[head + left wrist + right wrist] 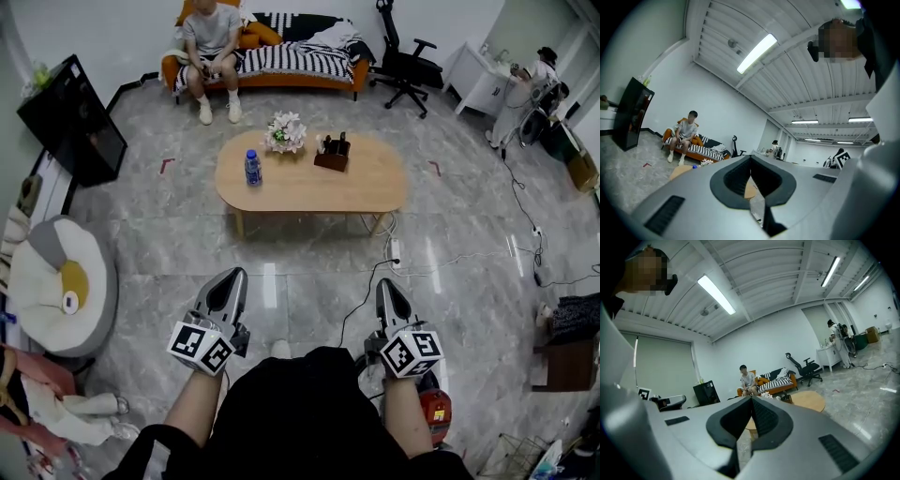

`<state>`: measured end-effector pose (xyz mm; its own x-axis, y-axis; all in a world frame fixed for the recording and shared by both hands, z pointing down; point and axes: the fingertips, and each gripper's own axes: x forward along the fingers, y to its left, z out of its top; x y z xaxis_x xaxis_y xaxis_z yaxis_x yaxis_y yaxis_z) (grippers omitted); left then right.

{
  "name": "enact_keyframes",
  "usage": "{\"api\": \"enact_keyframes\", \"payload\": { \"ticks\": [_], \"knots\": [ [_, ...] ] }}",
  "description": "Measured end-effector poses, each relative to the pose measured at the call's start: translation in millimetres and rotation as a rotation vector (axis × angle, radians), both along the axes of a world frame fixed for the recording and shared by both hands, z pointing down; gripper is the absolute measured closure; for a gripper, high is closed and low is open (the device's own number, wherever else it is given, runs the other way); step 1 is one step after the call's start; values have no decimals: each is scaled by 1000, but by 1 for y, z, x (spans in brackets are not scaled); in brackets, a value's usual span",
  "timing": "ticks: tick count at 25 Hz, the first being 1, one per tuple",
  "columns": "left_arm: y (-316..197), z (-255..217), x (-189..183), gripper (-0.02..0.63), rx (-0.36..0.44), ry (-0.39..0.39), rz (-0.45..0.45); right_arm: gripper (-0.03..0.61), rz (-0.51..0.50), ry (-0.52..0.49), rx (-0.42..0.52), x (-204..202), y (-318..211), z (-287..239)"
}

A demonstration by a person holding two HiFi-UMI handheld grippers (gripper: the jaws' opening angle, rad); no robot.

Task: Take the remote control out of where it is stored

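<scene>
- So the remote [341, 141] looks like the dark stick poking up out of the little brown holder [331, 161] on the desk [375, 187]. It's tiny in the head view, so I can't swear which stick is the remote.
- The holder sits near the middle of the desk, a bit right of the flowers [285, 132]. The bottle [252, 168] is further left.
- Both grippers hang low, right in front of the person's body. There's a stretch of bare floor between them and the desk, so they're well apart from the holder.
- Left gripper [232, 276]: jaws pressed together at the tips, nothing in them.
- Right gripper [387, 285]: same deal, jaws closed all the way and empty.
- The bit that matters is that the holder lies straight ahead, between the two grippers' lines and closer to the right one's side. In the right gripper view it shows just right of the jaw tips, so that gripper is already roughly aimed at it.
- The stick stands upright in the holder, so its long axis runs up and down. My guess is the pull has to go straight up, with the jaws pinching the exposed top end from the side.
- Before any of that, the person needs to walk up to the desk and spread the jaws. I'd bet on the right one for the grab.
</scene>
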<state>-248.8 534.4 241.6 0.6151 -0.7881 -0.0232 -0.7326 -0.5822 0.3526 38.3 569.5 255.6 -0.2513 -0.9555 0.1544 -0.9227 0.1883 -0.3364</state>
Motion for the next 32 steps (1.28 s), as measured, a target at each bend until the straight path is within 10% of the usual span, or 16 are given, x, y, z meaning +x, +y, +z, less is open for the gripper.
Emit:
{"api": "enact_keyframes", "payload": {
  "ticks": [32],
  "knots": [
    [-157,8,44,606,-13,-29,-95,572,-46,-15,-5,60,-180,11]
  ]
}}
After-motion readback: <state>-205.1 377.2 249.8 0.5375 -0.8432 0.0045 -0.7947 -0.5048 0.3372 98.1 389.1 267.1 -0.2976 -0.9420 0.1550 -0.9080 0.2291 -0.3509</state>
